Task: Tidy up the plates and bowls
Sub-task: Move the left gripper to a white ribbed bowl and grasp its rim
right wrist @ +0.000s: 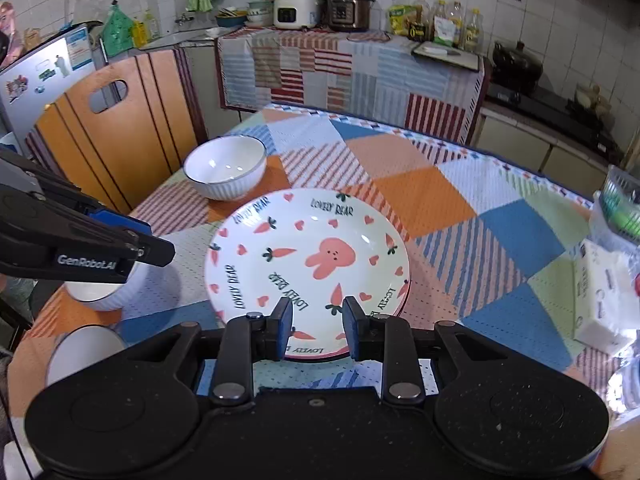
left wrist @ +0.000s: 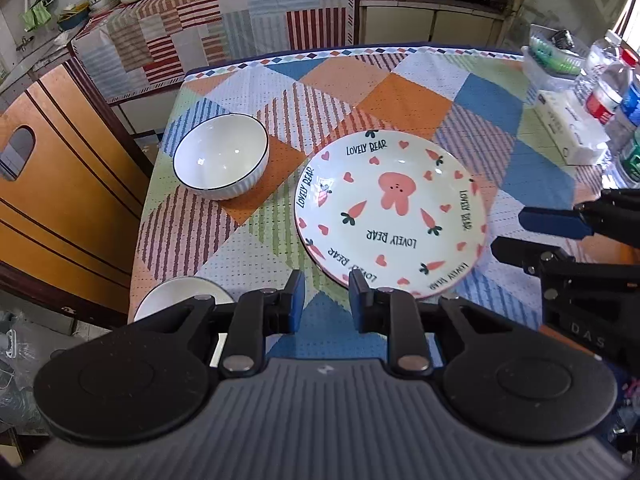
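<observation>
A cream plate (left wrist: 392, 216) (right wrist: 308, 268) printed with a pink bunny and carrots lies flat mid-table; in the right wrist view a second plate's rim (right wrist: 406, 292) shows under it. A white ribbed bowl (left wrist: 220, 158) (right wrist: 226, 168) stands behind it to the left. Two more white bowls stand near the front left corner, one (right wrist: 108, 292) (left wrist: 176, 296) partly hidden by the left gripper and another (right wrist: 84, 348). My left gripper (left wrist: 326, 300) (right wrist: 148, 240) hovers above the plate's near-left rim, its jaws slightly apart and empty. My right gripper (right wrist: 318, 320) (left wrist: 520, 236) hovers over the plate's near rim, narrowly open, gripping nothing.
A tissue pack (left wrist: 572, 132) (right wrist: 604, 296) and water bottles (left wrist: 612, 92) crowd the table's right side. An orange chair back (left wrist: 60, 184) (right wrist: 116, 128) stands off the left edge. Behind the table, a cloth-covered counter (right wrist: 344, 68) carries cookers.
</observation>
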